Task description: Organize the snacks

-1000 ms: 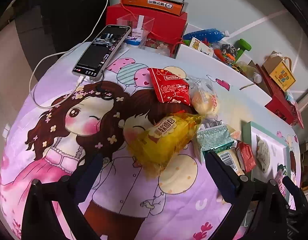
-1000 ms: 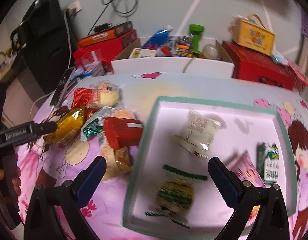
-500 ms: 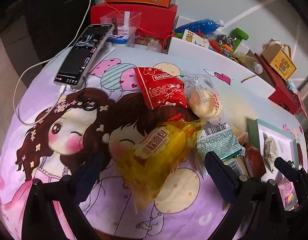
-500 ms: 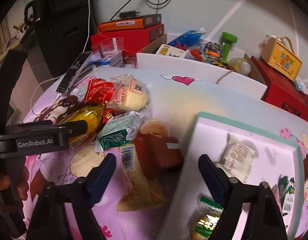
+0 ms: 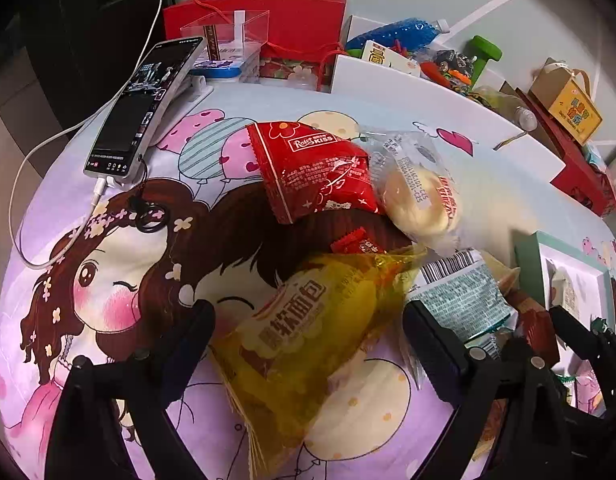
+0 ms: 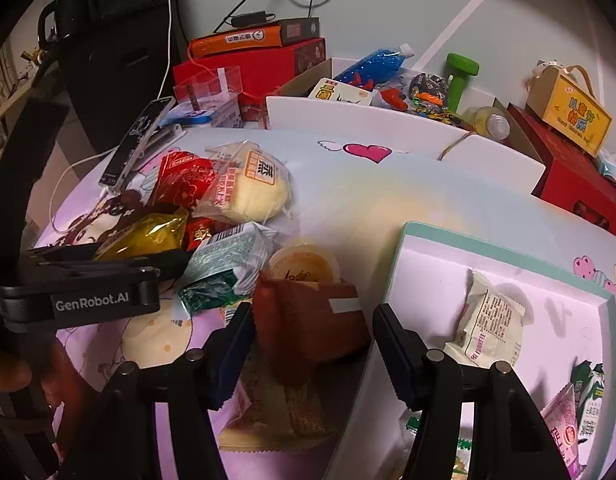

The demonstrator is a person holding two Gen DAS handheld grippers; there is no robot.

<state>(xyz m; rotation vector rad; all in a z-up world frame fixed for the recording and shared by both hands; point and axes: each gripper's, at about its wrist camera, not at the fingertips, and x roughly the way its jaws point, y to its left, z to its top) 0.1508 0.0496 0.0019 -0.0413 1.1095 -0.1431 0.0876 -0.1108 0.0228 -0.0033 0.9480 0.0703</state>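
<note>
The left hand-held gripper (image 5: 308, 320) is open wide, and its jaws are closing a little. The yellow bread bag (image 5: 308, 340) lies between its two fingers, flat on the surface (image 5: 488, 168), and the pads do not press it. Just past the bag sit a red snack pack (image 5: 316, 172) and a round bun in clear wrap (image 5: 420, 196).

The right hand-held gripper (image 6: 312, 332) has its jaws closing around a dark red snack pack (image 6: 308, 328). The pack is between the fingers, and the fingers are very near its sides, but not squeezing yet. This pack lies just beside the left edge of the white tray (image 6: 428, 248). A white wrapped snack (image 6: 492, 324) lies inside the tray.
</note>
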